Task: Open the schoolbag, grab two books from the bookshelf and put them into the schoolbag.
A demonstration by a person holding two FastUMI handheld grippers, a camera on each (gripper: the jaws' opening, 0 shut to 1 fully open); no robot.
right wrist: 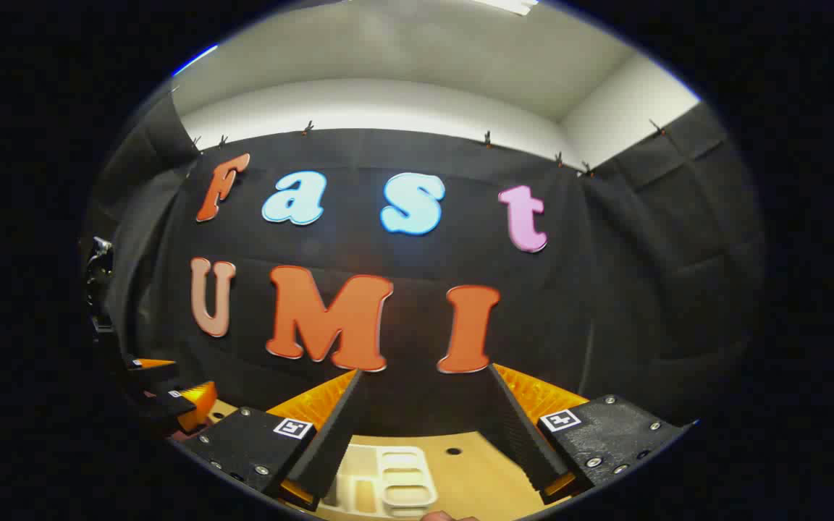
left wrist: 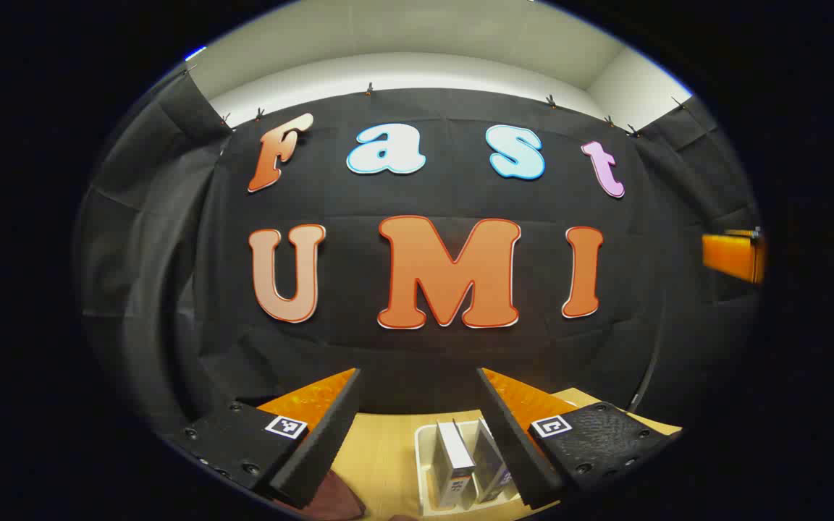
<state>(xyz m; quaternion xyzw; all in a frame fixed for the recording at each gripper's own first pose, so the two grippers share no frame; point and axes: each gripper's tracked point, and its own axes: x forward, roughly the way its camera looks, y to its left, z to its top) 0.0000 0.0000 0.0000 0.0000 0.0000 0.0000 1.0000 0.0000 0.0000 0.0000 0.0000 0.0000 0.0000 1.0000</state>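
Both the left gripper (left wrist: 417,420) and the right gripper (right wrist: 420,427) are held spread wide, with nothing grasped. Two books (left wrist: 457,463) are seen upright in a white bookshelf (left wrist: 424,463) on the table (left wrist: 384,456), between the left gripper's fingers.

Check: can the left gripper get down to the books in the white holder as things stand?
Probably yes. The left gripper is open and holds nothing, with the books upright in the white holder right below and nothing between.

Two upright books (left wrist: 460,459) in white bookshelf (left wrist: 424,463)
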